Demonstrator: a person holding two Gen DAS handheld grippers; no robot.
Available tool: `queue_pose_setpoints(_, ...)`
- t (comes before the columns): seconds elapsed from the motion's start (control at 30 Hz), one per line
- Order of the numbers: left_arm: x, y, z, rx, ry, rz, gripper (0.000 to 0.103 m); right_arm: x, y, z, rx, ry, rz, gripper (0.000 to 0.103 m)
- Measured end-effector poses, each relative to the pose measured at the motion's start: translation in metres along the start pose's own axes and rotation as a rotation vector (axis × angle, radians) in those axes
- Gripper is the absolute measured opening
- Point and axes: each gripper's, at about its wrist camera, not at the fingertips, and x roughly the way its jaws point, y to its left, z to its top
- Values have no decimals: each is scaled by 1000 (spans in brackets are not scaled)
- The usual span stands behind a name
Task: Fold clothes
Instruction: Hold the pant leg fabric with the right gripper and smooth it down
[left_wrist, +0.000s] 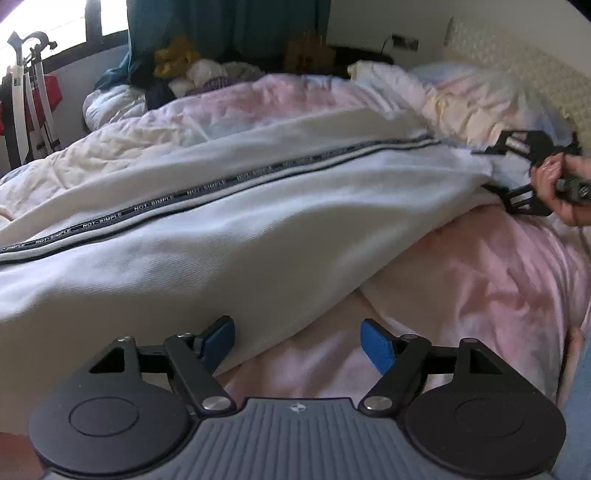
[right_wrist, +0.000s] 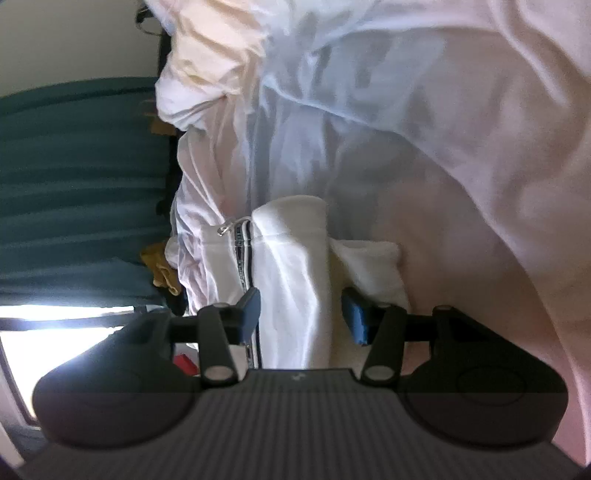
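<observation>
- Lying across the bed: white pants (left_wrist: 229, 236), long axis running from lower left to upper right in the left wrist view, on top of a pink duvet (left_wrist: 480, 280).
- Dark stripe (left_wrist: 207, 192) with "NOT-SIMPLE" lettering runs down the pants' side.
- Left gripper (left_wrist: 297, 345): jaws spread wide, holding nothing. Blue pads (left_wrist: 376, 347) hover just off the near edge of the pants; the left pad sits over the white cloth, the right pad over the duvet. Contact with cloth not clear.
- Right gripper (left_wrist: 495, 171) shows at the far right of the left view, at the pants' far end, with the hand (left_wrist: 554, 188) around its handle. Cloth sits between its black fingers.
- Right wrist view: right gripper (right_wrist: 301, 315) rolled sideways, jaws apart, a fold of pants (right_wrist: 291, 273) running between the pads (right_wrist: 356, 317). Gap visible on both sides of the fold, so not clamped.
- Drawstring tip (right_wrist: 227, 229) pokes out beside the stripe (right_wrist: 242, 258) at the waistband end.
- Background: teal curtain (left_wrist: 229, 26) at the window, pile of clothes (left_wrist: 192, 74) at the far side of the bed, rack (left_wrist: 27, 96) at the left, headboard (left_wrist: 524, 70) at the right.
</observation>
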Motion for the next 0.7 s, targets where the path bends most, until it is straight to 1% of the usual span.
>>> queue_pose_setpoints(0.03, -2, 2, 0, -18, -7, -3, 78, 2, 3, 0, -21, -2, -5, 48)
queue_pose_setpoints(0.1, -5, 5, 0, -49, -26, -5, 78, 4, 7, -1, -57, -14, -19, 40)
queue_pose_setpoints(0.17, -8, 8, 1, -76, -42, -7, 78, 6, 12, -4, -86, -46, -46, 28)
queue_pose_setpoints(0.2, -10, 9, 2, -81, -47, -8, 78, 6, 14, -7, -95, -68, -61, 24)
queue_pose_setpoints(0.23, -12, 10, 4, -85, -52, -9, 78, 3, 14, -10, -95, -97, -71, 16)
queue_pose_setpoints(0.33, -15, 12, 7, -99, -64, -13, 78, -4, 17, -19, -100, -156, -82, 8)
queue_pose_setpoints(0.47, -18, 20, 9, -141, -86, -21, 78, -15, 30, -29, -186, -225, -91, 6)
queue_pose_setpoints(0.53, -21, 24, 11, -168, -101, -25, 78, -23, 35, -32, -209, -246, -86, 6)
queue_pose_setpoints(0.6, -26, 28, 13, -200, -114, -26, 78, -33, 37, -34, -221, -261, -75, 6)
queue_pose_setpoints(0.7, -32, 35, 15, -240, -136, -26, 78, -48, 36, -32, -203, -270, -57, 5)
